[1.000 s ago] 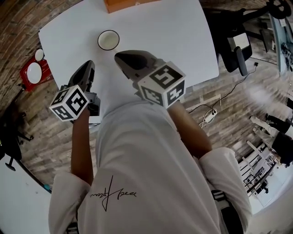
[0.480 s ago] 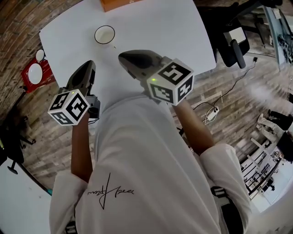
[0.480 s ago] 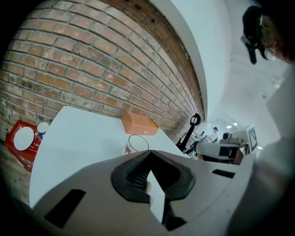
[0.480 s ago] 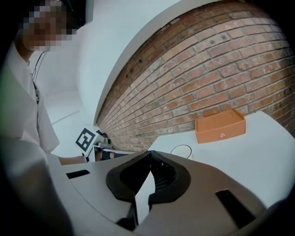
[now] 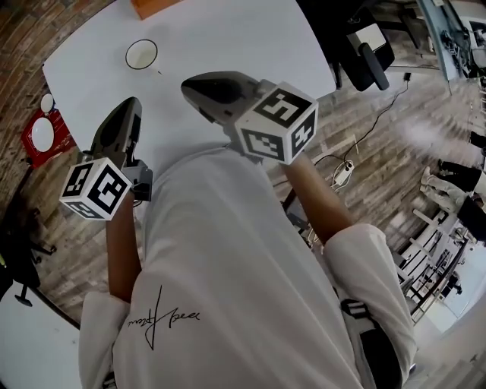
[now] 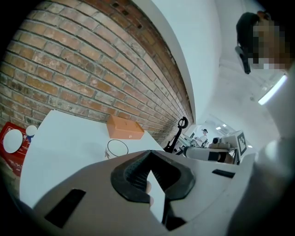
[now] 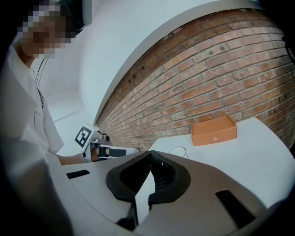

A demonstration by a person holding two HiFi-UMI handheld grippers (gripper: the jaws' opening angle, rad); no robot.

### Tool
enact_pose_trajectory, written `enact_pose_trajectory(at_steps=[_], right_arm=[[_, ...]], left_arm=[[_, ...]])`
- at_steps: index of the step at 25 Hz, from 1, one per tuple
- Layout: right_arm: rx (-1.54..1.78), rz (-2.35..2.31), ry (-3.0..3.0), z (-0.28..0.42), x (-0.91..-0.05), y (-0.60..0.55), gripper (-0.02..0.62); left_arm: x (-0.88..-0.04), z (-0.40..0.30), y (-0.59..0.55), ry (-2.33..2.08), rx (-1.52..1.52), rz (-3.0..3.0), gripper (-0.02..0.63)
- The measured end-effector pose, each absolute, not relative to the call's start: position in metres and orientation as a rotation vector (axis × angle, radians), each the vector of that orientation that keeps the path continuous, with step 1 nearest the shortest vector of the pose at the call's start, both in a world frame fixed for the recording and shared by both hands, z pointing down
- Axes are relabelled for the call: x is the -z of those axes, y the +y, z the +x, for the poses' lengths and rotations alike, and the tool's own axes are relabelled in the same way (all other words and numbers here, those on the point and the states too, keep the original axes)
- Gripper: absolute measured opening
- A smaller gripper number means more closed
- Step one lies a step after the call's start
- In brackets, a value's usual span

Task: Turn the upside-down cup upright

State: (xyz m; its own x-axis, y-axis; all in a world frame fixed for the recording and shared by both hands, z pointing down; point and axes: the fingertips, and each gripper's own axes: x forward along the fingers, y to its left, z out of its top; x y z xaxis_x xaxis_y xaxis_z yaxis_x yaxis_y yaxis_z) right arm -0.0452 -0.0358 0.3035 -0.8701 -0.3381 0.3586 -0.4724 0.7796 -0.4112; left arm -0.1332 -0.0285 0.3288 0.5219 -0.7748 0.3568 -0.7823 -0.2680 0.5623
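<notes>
The cup [image 5: 141, 54] is a small white one with a dark rim. It stands alone on the white table [image 5: 250, 38] near the far left corner, its open mouth facing up. It shows as a thin dark ring in the left gripper view [image 6: 117, 148] and the right gripper view [image 7: 178, 151]. My left gripper [image 5: 130, 102] hangs over the table's near left edge, shut and holding nothing. My right gripper [image 5: 186, 87] is over the table's near middle, also shut and holding nothing. Both are well short of the cup.
An orange box [image 5: 156, 6] lies at the table's far edge beyond the cup, next to a brick wall [image 6: 69, 69]. A red tray with white dishes [image 5: 38, 135] sits on the floor at left. A black chair [image 5: 357, 45] and cables are at right.
The head view has swung, so the cup and table now sit further up and left. Both grippers stay shut and have drawn slightly back from the cup, which has not moved on the table.
</notes>
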Motion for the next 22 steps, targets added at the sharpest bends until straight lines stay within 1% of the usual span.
enact_pose_trajectory(at_steps=[14, 22], right_arm=[[-0.653, 0.663, -2.727, -0.024, -0.284, -0.02, 0.02], [-0.67, 0.678, -2.738, -0.017, -0.283, -0.009, 0.02]], left_arm=[[-0.303, -0.126, -0.008, -1.256, 0.035, 2.1, 0.01], [-0.3, -0.112, 0.004, -1.228, 0.029, 2.114, 0.011]])
